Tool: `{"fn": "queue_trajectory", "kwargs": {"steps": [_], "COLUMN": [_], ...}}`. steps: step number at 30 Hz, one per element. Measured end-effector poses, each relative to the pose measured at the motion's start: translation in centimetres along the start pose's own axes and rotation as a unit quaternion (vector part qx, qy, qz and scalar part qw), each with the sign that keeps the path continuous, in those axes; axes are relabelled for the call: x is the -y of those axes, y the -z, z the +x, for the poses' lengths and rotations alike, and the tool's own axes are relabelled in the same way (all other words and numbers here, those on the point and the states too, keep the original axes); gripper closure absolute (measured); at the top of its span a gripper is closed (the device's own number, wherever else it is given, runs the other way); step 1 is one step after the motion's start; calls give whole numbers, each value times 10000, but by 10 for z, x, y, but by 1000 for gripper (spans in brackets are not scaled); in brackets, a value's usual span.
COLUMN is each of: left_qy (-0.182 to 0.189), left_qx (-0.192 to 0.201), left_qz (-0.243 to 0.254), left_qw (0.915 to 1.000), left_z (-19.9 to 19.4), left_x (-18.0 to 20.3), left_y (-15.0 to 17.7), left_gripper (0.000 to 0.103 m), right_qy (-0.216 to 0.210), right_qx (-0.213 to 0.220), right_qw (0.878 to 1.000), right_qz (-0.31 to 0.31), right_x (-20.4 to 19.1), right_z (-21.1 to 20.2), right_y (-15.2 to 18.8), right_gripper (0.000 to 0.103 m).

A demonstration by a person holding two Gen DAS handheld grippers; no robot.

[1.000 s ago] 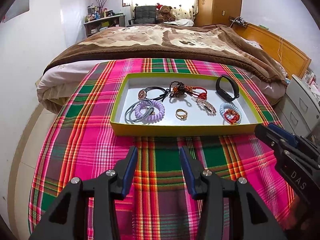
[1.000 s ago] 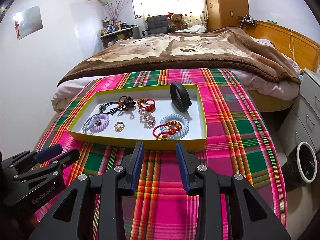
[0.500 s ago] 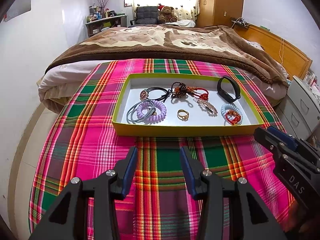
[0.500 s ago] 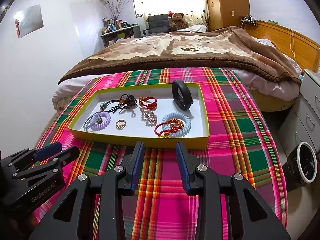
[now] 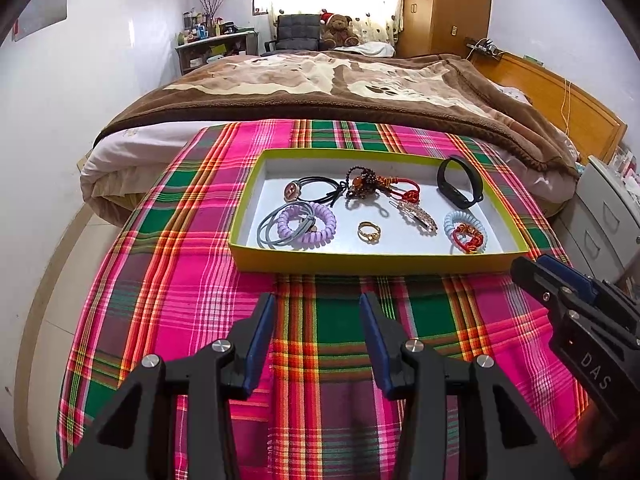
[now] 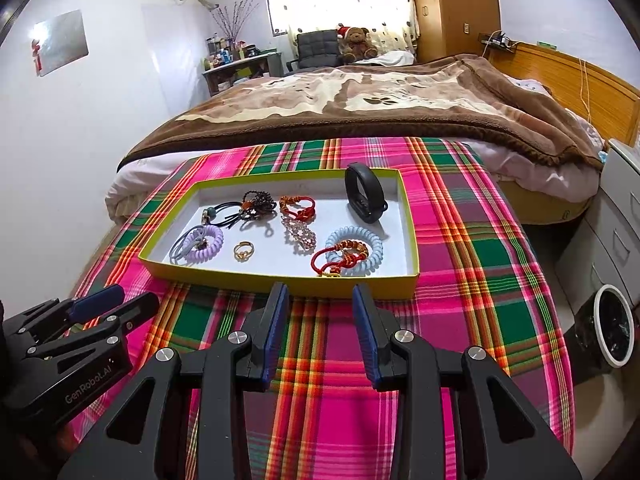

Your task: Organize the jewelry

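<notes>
plaid cloth held tray of rings and bands | left tongs wide, empty | right tongs wide, empty

Both cameras have pulled slightly back and up: the yellow tray sits a little farther from the left gripper, and from the right gripper its near wall looks marginally farther off

plaid cloth, brown blanket, teddy bear, waste bin
</notes>
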State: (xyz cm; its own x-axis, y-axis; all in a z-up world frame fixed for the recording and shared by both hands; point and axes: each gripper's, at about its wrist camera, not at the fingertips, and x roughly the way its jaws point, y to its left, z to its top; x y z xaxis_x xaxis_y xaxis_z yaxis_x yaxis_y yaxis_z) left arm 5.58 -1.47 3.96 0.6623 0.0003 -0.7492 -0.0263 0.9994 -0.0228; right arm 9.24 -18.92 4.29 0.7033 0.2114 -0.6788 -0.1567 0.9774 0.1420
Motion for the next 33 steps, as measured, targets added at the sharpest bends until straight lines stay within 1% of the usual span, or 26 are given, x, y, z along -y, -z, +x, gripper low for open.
{"fn": "queue_trajectory", "kwargs": {"steps": [10,17,33], "left_qy": [193,103,138], "left_qx": [-74,-50,-54], "left_qz": [-90,-91,-161], "left_qw": [9997,9999,9998], "left_z": [0,0,0], "left_x": [-1,0,-1], "left_y": [1,1,2], "left_gripper": [58,58,58], "right_qy": [-3,-7,3], "right_qx": [4,4,-12], "right_qw": [10000,10000,10000], "right_qz": [-19,-19,-30], "right_x": [-1,-1,-2], "right_z": [0,0,0], "right_y": [0,0,2], "right_gripper": [69,69,69]}}
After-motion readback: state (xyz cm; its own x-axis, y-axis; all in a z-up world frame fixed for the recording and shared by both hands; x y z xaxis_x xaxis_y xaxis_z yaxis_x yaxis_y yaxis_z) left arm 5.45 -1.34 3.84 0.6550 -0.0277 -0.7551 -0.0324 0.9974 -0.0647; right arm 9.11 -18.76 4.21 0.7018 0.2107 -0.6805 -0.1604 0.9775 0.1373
